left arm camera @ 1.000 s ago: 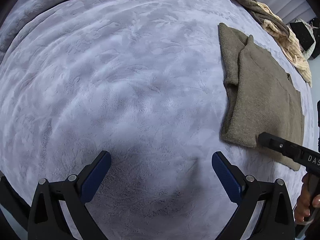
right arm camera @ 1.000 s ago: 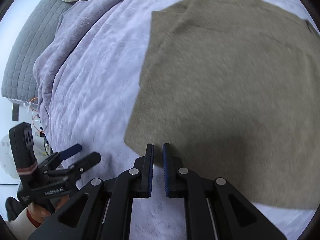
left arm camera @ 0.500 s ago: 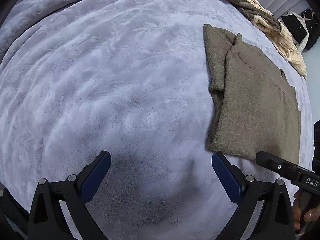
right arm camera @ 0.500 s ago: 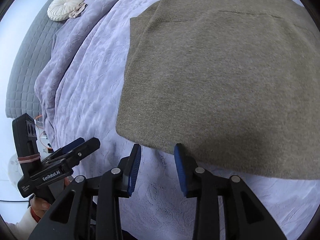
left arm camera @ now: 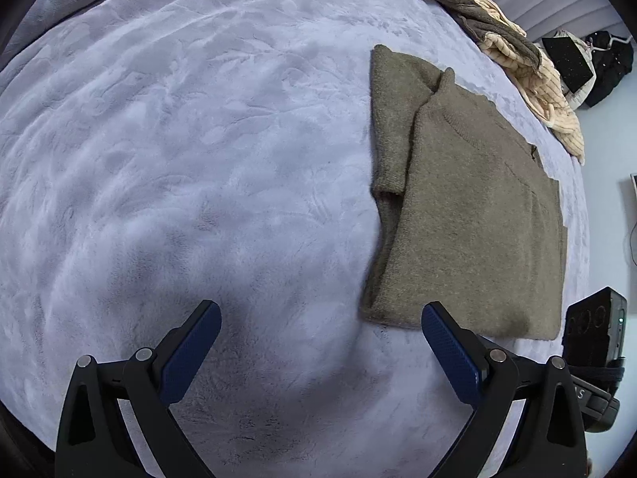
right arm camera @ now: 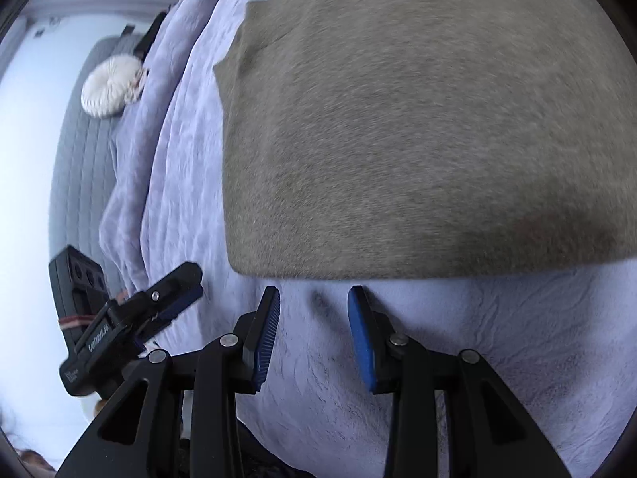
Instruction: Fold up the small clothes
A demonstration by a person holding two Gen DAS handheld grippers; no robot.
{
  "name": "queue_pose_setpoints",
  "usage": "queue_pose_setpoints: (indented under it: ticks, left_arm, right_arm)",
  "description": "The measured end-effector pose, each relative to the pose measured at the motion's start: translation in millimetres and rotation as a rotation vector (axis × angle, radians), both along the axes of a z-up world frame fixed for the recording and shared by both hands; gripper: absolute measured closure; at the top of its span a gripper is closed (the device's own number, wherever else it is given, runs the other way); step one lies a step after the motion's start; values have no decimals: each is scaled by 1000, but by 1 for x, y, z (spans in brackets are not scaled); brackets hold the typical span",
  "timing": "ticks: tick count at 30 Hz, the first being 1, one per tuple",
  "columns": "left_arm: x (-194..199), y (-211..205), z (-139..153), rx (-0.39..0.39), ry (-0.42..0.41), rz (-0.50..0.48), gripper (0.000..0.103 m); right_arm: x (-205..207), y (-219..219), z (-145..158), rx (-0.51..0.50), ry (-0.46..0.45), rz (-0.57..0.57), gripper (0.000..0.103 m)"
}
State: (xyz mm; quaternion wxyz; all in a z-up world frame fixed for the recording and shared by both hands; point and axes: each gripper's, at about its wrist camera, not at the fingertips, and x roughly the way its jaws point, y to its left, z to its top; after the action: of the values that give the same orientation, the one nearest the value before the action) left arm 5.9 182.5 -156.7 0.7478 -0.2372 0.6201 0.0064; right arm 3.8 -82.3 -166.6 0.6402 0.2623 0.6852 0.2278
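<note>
A brown knitted sweater point(left arm camera: 469, 215) lies folded flat on the lavender bedspread point(left arm camera: 199, 159), with one sleeve folded along its left side. My left gripper point(left arm camera: 318, 342) is wide open and empty over the bedspread, its right finger near the sweater's near-left corner. In the right wrist view the sweater point(right arm camera: 418, 119) fills the upper frame. My right gripper point(right arm camera: 314, 302) is open and empty just in front of the sweater's near edge. The left gripper point(right arm camera: 175, 290) shows at the left there.
A beige and brown pile of clothes point(left arm camera: 517, 51) lies at the bed's far right edge. A round white cushion point(right arm camera: 111, 87) rests on a grey quilted headboard point(right arm camera: 75, 167). Dark items point(left arm camera: 597, 63) sit beyond the bed.
My right gripper has opened, let go of the sweater and pulled back from its edge. The left gripper has shifted toward the sweater, still open.
</note>
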Motion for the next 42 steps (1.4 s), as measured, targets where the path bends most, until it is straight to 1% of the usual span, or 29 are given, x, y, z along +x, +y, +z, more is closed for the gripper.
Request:
queue_pose_setpoints:
  ticks: [4,6,8,10,12,14,15,16,17,18,19,21,23,26,29,32,33,36,37,39,41,42]
  left_arm:
    - [12,-5,-3,-46,8,-33,2]
    - [21,-6,-3,-73,-2,-47,2]
    - [29,-3,-1,-105,-15,-56,2]
    - [38,3,0,-159,-27,-51,2]
    - [48,9,-1,-230,-34,-43,2]
    - [58,12,-4,-296,-38,-45,2]
    - [63,13,-6,-317,-34,-46,2]
    - [67,13,-9,-329,-28,-50,2]
    - [72,12,-11,-342,-23,-55,2]
    - [77,12,-14,-359,-19,-61,2]
    - [82,11,-17,-378,-12,-66,2]
    - [93,8,-22,-428,-15,-75,2]
    - [104,4,-24,-479,-27,-94,2]
    - [126,-8,-28,-522,-38,-144,2]
    - [149,-22,-32,-564,-34,-176,2]
    - [164,-41,-29,-541,-43,-191,2]
    - [167,-51,-26,-515,-53,-212,2]
    - [169,-71,-22,-371,-63,-271,2]
    - [169,-76,-22,-335,-58,-289,2]
    - [167,-83,-24,-278,-51,-322,2]
    - [166,-87,-25,-235,-48,-346,2]
    - [165,-88,-26,-218,-48,-356,4]
  right_arm:
    - [-2,-12,-8,44,23,-107,62]
    - [-3,-14,-11,69,27,-153,59]
    - [-3,-13,-15,102,30,-192,59]
    - [-2,-10,-19,147,34,-230,56]
    - [0,-4,-23,220,42,-275,57]
    - [4,2,-32,287,70,-323,57]
    - [6,4,-37,305,88,-339,58]
    - [9,6,-42,322,108,-352,70]
    - [11,8,-44,328,118,-356,80]
    - [14,10,-46,322,122,-347,94]
    - [16,11,-43,326,115,-336,94]
    - [19,10,-32,370,88,-314,94]
    - [25,6,-13,409,38,-282,94]
    - [33,5,12,397,-29,-218,94]
    - [39,7,24,377,-62,-166,94]
    - [38,15,23,335,-75,-111,94]
    - [35,17,21,319,-69,-97,94]
    - [26,21,14,250,-34,-29,94]
    - [22,22,13,220,-18,4,90]
    - [14,22,15,147,3,59,90]
    - [11,16,22,61,-4,111,85]
    - [10,10,28,40,-20,118,70]
